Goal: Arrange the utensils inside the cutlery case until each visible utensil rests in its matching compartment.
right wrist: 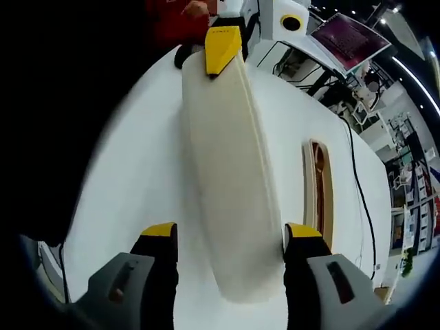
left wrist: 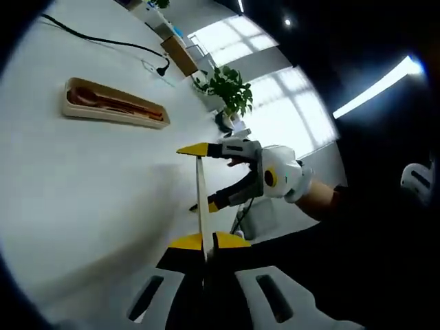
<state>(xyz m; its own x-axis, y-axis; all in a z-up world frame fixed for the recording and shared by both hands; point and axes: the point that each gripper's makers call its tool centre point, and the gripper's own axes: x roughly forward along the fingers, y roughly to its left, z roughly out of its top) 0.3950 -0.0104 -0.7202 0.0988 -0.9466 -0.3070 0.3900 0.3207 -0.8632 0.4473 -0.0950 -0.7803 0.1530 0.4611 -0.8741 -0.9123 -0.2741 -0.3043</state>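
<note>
A cream lid of the cutlery case is held above the white table. My left gripper is shut on one end of it; in the left gripper view the lid shows edge-on as a thin strip. My right gripper is open, its jaws either side of the lid's other end, with a gap on the left. The left gripper pinches the far end. The case base lies on the table with brown-orange utensils inside. The base lies right of the lid.
A black cable with a plug runs along the table behind the case. A potted plant stands beyond the table edge. An open laptop sits at the far right, and a person in red is across the table.
</note>
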